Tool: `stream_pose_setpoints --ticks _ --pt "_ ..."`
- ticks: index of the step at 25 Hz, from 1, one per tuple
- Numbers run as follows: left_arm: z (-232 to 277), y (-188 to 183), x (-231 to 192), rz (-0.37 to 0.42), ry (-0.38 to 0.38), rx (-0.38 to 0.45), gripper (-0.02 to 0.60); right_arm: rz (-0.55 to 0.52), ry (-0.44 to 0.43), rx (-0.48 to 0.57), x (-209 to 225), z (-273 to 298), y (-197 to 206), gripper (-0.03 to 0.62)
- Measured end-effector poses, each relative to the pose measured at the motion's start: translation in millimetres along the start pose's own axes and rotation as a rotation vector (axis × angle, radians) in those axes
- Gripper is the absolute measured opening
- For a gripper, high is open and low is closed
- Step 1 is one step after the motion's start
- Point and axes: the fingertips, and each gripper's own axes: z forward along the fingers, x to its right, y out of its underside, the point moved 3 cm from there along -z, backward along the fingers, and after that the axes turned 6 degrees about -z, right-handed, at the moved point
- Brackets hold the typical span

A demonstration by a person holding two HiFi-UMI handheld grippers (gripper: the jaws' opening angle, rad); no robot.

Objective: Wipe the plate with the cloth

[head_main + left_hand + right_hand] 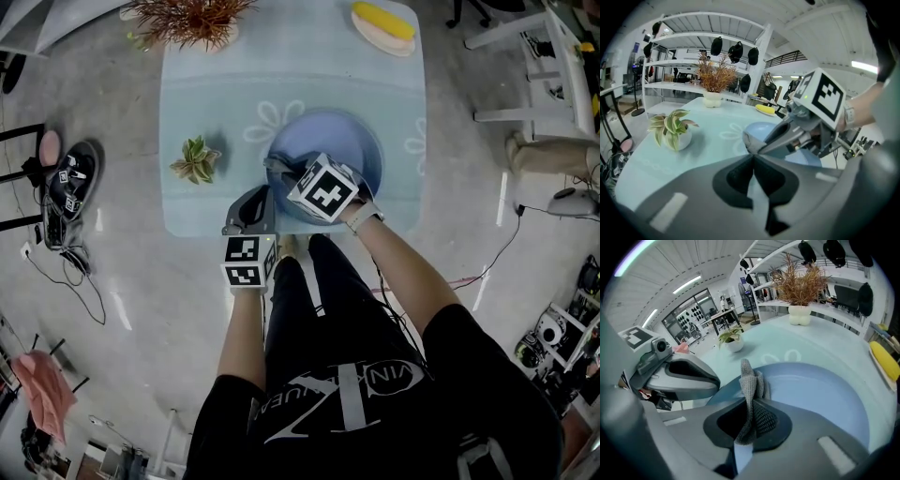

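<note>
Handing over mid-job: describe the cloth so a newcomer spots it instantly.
On the pale blue table, find the big blue plate by the person's edge. Over its rim, the right gripper pinches the cloth: the only grey, knitted thing there.

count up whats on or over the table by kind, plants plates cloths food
plants: 2 (small green potted plant, dried plant in a white pot)
plates: 2 (blue plate, pale plate at the far corner)
cloths: 1 (grey cloth, clamped in the right gripper over the blue plate)
food: 1 (yellow item on the pale plate)
total: 6
</note>
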Motion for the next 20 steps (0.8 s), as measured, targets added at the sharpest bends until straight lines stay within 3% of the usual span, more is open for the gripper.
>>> stream_pose_setpoints --ticks 10,20 --pt "0.1 -0.6 -0.6 -0.006 -0.003 0.009 0.000 0.002 0.134 0.019 53.7 -7.9 -8.1 0.026" --pt "0.0 -0.3 -1.5 -0.031 -0.004 0.006 0.000 0.014 0.282 -0.049 89.0 -35.1 25.6 0.026"
